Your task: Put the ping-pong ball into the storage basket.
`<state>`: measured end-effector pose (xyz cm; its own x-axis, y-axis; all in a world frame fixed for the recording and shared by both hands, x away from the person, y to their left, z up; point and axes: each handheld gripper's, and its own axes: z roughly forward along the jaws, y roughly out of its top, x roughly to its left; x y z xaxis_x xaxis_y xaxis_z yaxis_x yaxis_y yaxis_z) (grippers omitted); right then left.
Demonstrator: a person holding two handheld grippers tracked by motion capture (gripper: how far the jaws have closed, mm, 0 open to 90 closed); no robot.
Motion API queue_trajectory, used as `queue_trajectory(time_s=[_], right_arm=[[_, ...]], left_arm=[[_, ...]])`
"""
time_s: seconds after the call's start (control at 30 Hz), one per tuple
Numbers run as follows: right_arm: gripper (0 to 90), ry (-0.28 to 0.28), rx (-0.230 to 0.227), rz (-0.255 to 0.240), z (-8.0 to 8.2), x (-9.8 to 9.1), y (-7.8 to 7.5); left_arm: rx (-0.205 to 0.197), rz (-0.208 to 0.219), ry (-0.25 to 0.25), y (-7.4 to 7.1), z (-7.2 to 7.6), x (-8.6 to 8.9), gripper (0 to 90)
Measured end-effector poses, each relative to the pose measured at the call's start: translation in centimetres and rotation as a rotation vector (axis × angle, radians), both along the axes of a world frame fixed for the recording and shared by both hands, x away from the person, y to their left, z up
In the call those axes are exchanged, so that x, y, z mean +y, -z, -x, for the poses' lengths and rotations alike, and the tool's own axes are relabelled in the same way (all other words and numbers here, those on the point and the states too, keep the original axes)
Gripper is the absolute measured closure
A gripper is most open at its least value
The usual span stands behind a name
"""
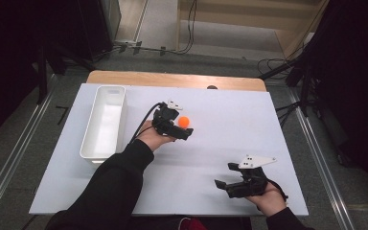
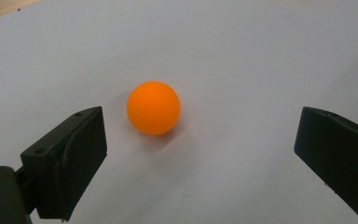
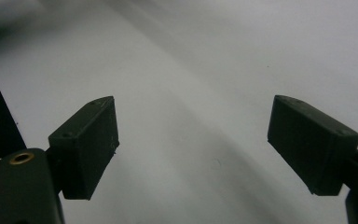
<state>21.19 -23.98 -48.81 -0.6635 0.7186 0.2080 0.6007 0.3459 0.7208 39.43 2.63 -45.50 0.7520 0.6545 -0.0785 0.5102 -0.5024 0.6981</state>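
Observation:
An orange ball (image 1: 184, 121) rests on the white table sheet (image 1: 230, 120) near the middle. My left gripper (image 1: 186, 125) is open around it, one jaw on each side, neither touching. In the left gripper view the ball (image 2: 153, 108) lies a little ahead of the fingertips, closer to the left jaw, and the left gripper (image 2: 200, 140) has a wide gap. My right gripper (image 1: 224, 174) sits open near the front right of the sheet, pointing left. In the right gripper view the right gripper (image 3: 193, 126) has nothing between its jaws, just bare white sheet.
A long white tray (image 1: 89, 140) lies at the left side of the sheet, lengthwise front to back. A wooden table edge (image 1: 172, 79) shows beyond the sheet. Dark stands and cables (image 1: 287, 67) line the floor on both sides.

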Motion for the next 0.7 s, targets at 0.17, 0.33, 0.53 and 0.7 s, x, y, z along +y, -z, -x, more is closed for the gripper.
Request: queue_trajectory(time_s=[0.17,0.33,0.53,0.7], right_arm=[[15.0,-0.003,-0.001,0.003,0.1,-0.1,0.0],[15.0,0.005,0.003,0.001,0.3,-0.2,0.0],[15.0,0.002,0.002,0.014,0.4,-0.2,0.1],[15.0,0.003,0.002,0.014,0.4,-0.1,0.1]], left_arm=[[0.0,0.011,-0.015,0.1,-0.6,-0.5,2.9],[0.011,0.001,-0.025,0.4,-1.5,-0.8,4.5],[0.014,0.006,-0.047,0.7,-2.2,-1.2,4.5],[-0.001,0.018,-0.054,1.0,-2.7,-1.4,4.5]])
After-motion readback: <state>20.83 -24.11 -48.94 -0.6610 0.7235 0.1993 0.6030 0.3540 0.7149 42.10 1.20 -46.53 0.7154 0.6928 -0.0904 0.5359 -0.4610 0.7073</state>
